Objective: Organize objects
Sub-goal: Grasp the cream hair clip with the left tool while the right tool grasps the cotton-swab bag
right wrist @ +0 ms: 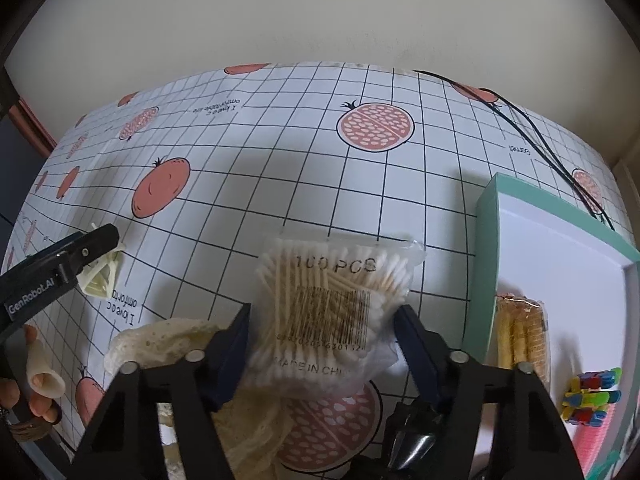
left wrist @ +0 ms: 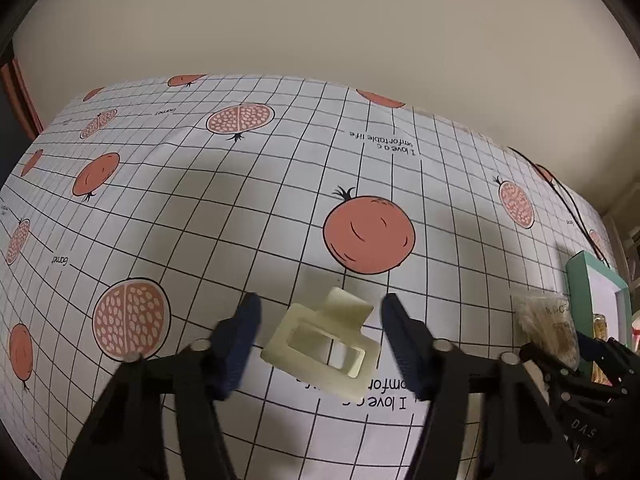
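A cream hair claw clip point(left wrist: 280, 338) lies on the pomegranate-print tablecloth point(left wrist: 240, 208). My left gripper point(left wrist: 320, 305) stands open around it, one blue finger on each side, neither clearly touching it. In the right wrist view that same clip point(right wrist: 100, 282) shows under the left gripper's black finger point(right wrist: 96, 242). My right gripper point(right wrist: 324, 313) is shut on a clear pack of cotton swabs point(right wrist: 332, 292) marked 100 PCS, held above the cloth. The swab pack point(left wrist: 546, 328) also appears at the right edge of the left wrist view.
A teal-rimmed white tray point(right wrist: 486, 240) at the right holds a pack of biscuit sticks point(right wrist: 522, 332), a colourful toy point(right wrist: 590, 400) and something pink. A cream lace cloth point(right wrist: 160, 340) lies below the right gripper. Black cables point(right wrist: 532, 136) run along the back right. A person's hand point(right wrist: 40, 380) holds the left gripper.
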Demonstrator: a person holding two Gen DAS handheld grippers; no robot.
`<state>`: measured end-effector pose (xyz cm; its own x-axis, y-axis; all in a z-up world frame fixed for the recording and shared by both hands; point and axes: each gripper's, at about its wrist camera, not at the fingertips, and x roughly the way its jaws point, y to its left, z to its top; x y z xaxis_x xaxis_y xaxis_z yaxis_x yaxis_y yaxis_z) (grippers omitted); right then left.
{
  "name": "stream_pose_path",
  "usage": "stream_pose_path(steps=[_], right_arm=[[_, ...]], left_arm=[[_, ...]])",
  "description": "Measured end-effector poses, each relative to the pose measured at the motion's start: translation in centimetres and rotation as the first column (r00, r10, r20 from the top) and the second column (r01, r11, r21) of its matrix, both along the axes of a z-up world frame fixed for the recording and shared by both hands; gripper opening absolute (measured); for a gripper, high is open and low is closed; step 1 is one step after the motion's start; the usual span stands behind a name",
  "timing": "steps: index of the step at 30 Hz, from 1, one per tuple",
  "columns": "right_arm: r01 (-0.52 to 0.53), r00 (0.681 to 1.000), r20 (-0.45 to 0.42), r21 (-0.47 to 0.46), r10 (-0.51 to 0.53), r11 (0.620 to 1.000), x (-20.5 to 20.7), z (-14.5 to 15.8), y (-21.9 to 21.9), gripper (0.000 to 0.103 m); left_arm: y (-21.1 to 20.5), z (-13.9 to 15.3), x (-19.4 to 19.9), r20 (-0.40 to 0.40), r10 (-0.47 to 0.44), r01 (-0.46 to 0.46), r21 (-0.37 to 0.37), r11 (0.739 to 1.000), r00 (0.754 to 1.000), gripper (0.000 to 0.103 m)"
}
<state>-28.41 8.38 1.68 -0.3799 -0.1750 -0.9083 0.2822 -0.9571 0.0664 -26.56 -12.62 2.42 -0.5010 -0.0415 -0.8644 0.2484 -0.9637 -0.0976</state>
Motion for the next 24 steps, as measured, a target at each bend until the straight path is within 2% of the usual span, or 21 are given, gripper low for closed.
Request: stream_pose_path(steps=[3, 7, 13, 24], right_arm=[[0.0, 1.0, 0.0, -0.002, 0.0, 1.0, 0.1, 0.2, 0.1, 0.059], [-0.003, 1.0, 0.004, -0.007, 0.003, 1.0, 0.3, 0.4, 0.3, 0.054], [-0.01, 1.0, 0.005, -0.017, 0.01, 1.0, 1.0, 1.0, 0.4, 0.049], [-0.02, 1.0, -0.021, -0.049, 0.019, 0.999, 3.1, 3.1, 1.3, 0.049]], left_arm=[[0.0, 0.0, 0.2, 0.003, 0.005, -0.005, 0.003, 1.0, 1.0, 0.048], [0.1, 0.0, 0.4, 0.003, 0.007, -0.007, 0.003, 1.0, 1.0, 0.042], [0.3, 0.0, 0.9, 0.008, 0.011, -0.011, 0.001, 1.0, 1.0, 0.041], [0.9, 0.7, 3.0, 0.009, 0.041, -0.041, 0.019, 0.999, 0.999, 0.04]])
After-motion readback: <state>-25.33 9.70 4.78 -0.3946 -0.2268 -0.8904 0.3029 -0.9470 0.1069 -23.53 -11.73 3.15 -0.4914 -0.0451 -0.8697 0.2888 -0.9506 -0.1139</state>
